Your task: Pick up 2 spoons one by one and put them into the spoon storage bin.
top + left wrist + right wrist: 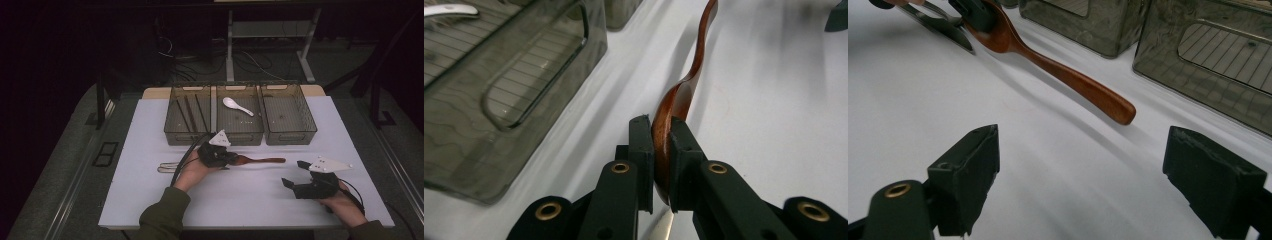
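Observation:
A brown wooden spoon (pixel 260 160) lies across the middle of the white table top (pixel 225 200), handle pointing right. My left gripper (pixel 232 158) is shut on its bowl end; in the left gripper view the two black pads (pixel 642 145) press on both sides of the spoon's bowl (pixel 674 102). My right gripper (pixel 294 173) rests at the front right, open, nothing between its jaws. In the right gripper view the spoon's handle (pixel 1073 80) lies ahead of the wide-apart right gripper (pixel 1080 165), its tip just off the surface.
Three smoky clear bins (pixel 240 136) stand in a row at the back. The left one holds dark chopsticks (pixel 187 112), the middle one a white spoon (pixel 237 105). A metal utensil (pixel 167 167) lies left of the left hand.

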The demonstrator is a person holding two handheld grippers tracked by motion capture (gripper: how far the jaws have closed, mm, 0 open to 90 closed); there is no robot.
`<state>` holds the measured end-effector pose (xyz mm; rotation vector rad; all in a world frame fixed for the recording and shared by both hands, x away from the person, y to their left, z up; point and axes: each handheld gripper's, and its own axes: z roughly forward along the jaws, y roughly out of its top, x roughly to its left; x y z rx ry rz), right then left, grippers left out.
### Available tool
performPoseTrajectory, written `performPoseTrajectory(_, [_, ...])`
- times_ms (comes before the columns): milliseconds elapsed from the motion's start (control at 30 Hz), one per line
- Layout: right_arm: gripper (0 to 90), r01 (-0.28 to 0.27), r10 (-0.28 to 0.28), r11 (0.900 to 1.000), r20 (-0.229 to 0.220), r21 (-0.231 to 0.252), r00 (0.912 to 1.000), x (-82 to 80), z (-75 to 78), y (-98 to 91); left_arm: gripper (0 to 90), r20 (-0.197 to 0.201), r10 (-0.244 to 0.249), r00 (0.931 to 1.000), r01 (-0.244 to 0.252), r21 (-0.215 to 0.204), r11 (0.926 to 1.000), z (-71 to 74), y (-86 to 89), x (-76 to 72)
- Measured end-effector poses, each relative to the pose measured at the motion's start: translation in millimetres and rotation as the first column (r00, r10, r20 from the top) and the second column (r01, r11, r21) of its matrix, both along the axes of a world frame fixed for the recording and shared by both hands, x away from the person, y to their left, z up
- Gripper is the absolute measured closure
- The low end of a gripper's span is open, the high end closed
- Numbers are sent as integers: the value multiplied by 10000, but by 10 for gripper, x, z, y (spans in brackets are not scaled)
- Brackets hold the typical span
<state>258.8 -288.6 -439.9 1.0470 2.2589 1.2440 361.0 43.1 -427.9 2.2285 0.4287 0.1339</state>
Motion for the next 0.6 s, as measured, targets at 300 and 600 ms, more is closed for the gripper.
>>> performPoseTrajectory(300, [147,-8,8,10000,10,-3,10000,-1,1,0,821,107,225,9997,-220,-450,9987,133,86,-34])
performPoseTrajectory(600, [147,-8,8,10000,3,-5,10000,1,1,1,821,115,688,9976,-676,-833,9942,285,184,-37])
